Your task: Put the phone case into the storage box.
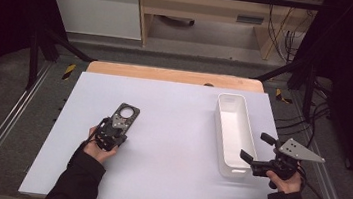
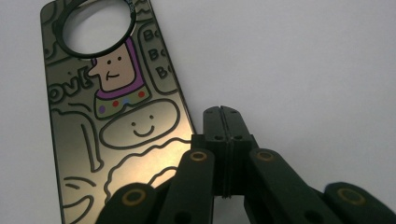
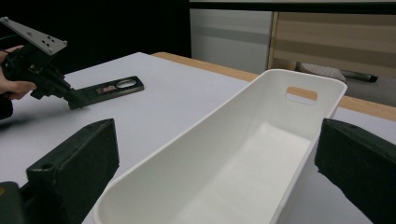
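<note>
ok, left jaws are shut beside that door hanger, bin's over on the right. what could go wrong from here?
1. The door hanger lies flat on the table. The left gripper is shut, with the hanger lying to one side of its jaws, so it may only push the hanger along instead of lifting it.
2. The right gripper sits open close around the near end of the white bin; a small move could nudge the bin.
</note>
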Demonstrator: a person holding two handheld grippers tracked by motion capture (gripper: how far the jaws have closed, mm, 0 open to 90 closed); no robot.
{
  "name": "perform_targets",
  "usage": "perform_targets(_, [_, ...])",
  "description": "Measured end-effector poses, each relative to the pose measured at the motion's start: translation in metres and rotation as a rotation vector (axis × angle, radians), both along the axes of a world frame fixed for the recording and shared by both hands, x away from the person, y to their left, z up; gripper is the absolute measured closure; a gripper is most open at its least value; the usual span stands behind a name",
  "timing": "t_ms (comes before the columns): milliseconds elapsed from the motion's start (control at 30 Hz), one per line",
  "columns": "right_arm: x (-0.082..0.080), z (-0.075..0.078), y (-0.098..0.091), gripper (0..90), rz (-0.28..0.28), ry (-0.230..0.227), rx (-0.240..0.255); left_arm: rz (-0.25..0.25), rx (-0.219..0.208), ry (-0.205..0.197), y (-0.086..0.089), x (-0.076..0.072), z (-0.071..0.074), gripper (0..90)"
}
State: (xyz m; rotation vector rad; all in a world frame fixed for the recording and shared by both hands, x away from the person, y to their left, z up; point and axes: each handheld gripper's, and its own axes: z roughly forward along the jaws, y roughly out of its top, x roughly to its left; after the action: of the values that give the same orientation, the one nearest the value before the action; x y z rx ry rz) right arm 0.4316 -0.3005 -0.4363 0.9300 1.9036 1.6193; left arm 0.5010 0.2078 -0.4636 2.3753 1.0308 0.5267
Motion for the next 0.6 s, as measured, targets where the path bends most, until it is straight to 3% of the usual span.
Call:
perform_targets(433, [0.0,0.0,0.0,0.3,0.001,-0.001,0.002,0.012,-0.018,-0.008,0.008,-0.001,0.001,89.4])
perform_targets(600, [-0.001,0.001,-0.001,0.3,-0.001,-0.004,0.005,-0.009,-0.091,-0.056,0.011,-0.007,0.019,83.0])
